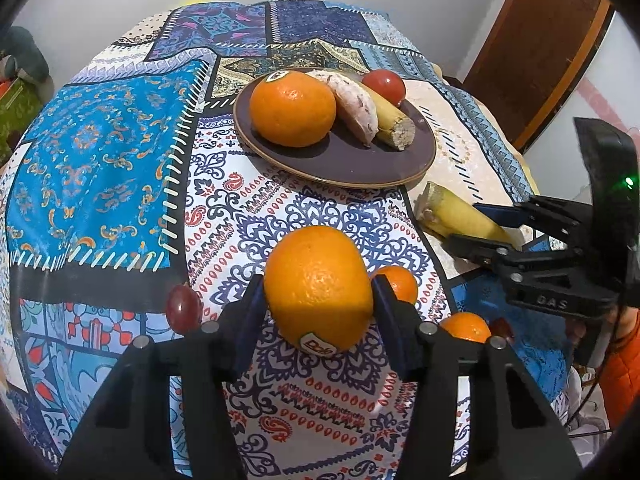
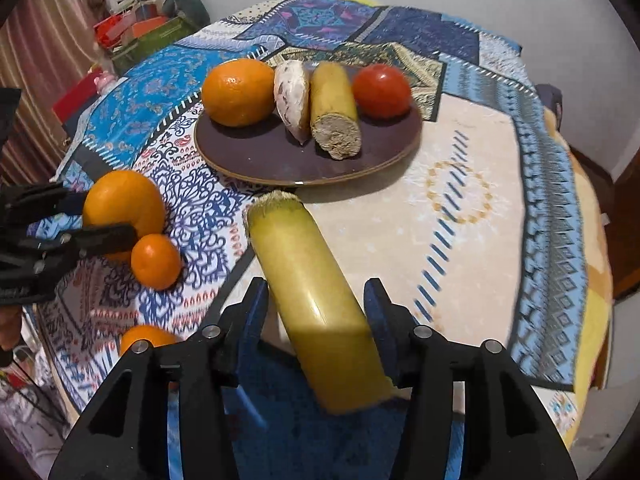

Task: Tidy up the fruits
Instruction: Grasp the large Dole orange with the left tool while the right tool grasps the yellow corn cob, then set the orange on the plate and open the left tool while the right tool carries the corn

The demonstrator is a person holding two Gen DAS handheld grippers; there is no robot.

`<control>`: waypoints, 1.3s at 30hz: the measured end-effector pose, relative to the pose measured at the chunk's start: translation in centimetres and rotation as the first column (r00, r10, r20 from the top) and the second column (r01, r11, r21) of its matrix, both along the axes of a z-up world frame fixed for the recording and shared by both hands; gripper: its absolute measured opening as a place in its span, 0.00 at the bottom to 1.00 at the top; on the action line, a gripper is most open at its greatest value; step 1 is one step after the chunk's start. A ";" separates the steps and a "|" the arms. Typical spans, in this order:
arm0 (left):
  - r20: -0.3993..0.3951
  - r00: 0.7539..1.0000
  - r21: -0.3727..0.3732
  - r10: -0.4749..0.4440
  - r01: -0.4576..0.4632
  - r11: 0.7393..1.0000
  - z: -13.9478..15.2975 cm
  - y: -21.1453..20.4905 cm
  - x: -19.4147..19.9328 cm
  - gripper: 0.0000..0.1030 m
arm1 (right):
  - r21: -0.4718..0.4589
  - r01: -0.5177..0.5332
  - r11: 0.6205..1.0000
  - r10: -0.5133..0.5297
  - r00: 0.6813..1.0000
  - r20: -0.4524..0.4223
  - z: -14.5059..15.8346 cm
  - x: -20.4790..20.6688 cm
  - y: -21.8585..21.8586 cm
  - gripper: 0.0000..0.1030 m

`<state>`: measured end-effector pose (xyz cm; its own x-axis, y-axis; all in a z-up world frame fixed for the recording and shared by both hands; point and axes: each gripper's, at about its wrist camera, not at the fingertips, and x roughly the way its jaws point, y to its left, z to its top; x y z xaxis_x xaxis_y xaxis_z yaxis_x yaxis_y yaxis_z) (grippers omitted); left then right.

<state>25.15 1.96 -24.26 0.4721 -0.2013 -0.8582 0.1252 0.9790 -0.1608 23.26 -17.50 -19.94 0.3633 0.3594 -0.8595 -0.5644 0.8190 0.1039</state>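
Our left tongs (image 1: 318,296) grip the large round orange (image 1: 318,288) at lower centre; our right tongs (image 2: 316,312) stand open around the yellow-green banana piece (image 2: 308,284); we lift both squarely toward the dark brown round plate (image 1: 360,168)

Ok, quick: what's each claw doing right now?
Left claw: closed on the large orange.
Right claw: open, the yellow stalk piece lying between the pads, not gripped.
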 end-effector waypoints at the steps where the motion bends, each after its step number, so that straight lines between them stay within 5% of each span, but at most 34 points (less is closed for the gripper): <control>1: -0.004 1.000 0.000 -0.002 0.002 1.000 0.0 0.0 0.1 0.51 | 0.004 -0.002 1.000 0.002 1.000 -0.007 -0.1 0.2 0.1 0.47; 11: -0.012 1.000 -0.014 0.016 -0.016 1.000 0.0 0.0 0.5 0.50 | 0.004 0.004 1.000 -0.004 0.999 0.042 0.3 -0.6 0.6 0.35; 39: 0.128 0.992 0.007 0.011 -0.012 1.000 5.7 -2.3 2.6 0.50 | 0.176 0.118 0.977 -0.156 0.963 0.220 8.2 0.9 -3.4 0.33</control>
<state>27.78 -0.37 -18.55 0.5806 -0.1887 -0.7920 0.1328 0.9817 -0.1366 24.20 -20.92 -11.72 0.6010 0.4182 -0.6811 -0.4720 0.8734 0.1198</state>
